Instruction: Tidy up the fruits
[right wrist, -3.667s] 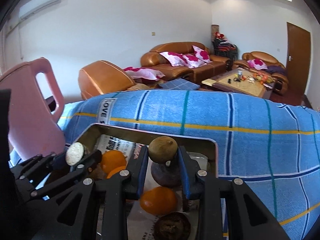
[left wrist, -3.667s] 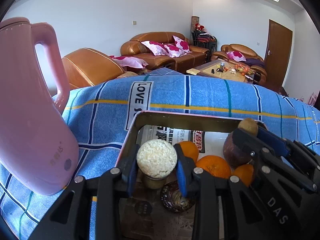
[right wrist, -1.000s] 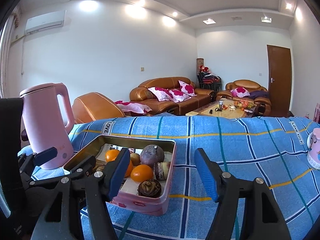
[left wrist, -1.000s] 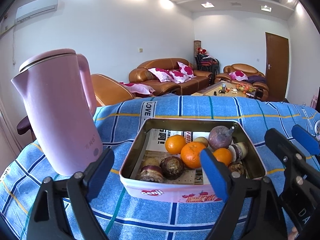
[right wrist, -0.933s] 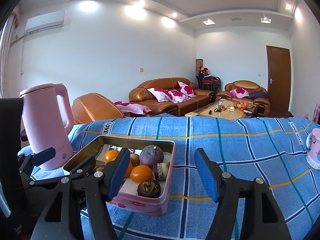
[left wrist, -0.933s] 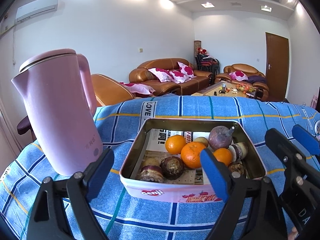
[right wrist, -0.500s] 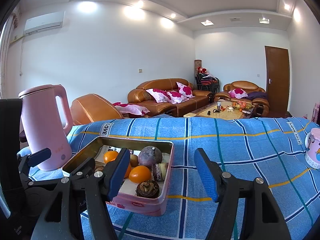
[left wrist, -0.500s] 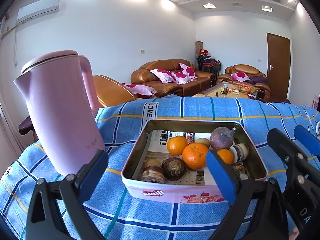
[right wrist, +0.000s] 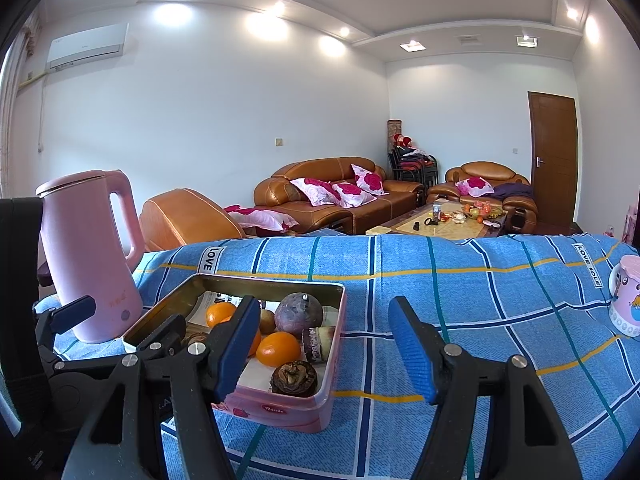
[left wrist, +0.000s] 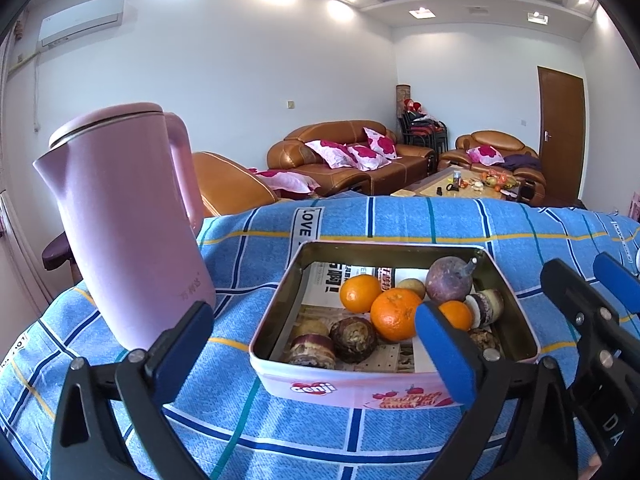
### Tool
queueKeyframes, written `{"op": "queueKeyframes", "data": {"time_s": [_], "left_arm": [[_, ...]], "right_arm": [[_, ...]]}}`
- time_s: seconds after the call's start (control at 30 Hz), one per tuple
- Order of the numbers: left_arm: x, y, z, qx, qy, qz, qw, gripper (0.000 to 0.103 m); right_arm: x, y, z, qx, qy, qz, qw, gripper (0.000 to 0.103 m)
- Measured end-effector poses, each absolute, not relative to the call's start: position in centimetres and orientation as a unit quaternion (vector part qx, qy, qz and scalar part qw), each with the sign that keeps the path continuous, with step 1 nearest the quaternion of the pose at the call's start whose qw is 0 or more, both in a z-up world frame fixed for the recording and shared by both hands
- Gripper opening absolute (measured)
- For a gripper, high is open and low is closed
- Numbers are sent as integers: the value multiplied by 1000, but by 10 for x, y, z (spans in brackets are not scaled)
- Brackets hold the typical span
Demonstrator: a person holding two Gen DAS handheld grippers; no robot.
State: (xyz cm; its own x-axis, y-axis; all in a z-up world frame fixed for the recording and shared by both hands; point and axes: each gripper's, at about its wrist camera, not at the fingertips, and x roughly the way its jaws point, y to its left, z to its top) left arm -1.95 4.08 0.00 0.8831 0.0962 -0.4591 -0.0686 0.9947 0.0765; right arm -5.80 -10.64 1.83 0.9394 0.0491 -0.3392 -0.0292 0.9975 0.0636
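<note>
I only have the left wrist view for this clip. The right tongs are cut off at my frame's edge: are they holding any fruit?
Observer: No. In the right wrist view, the right tongs are wide open with nothing between them.
Reviewer: Is anything on the cloth further right of the tin?
Observer: Yes. A pink mug stands on the blue checked cloth at the far right edge.
Reviewer: The left tongs cover the tin's near right corner for me. What is there?
Observer: A wrinkled dark brown fruit lies in that corner, just in front of an orange.
</note>
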Motion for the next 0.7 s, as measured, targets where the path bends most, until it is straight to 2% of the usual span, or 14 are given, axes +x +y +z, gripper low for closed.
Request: {"op": "queueKeyframes", "data": {"time_s": [0.7], "left_arm": [[-20, 39, 1, 31, 241, 46, 969, 103]], "right_arm": [[-58, -107, 18, 30, 174, 19, 984, 68]]}}
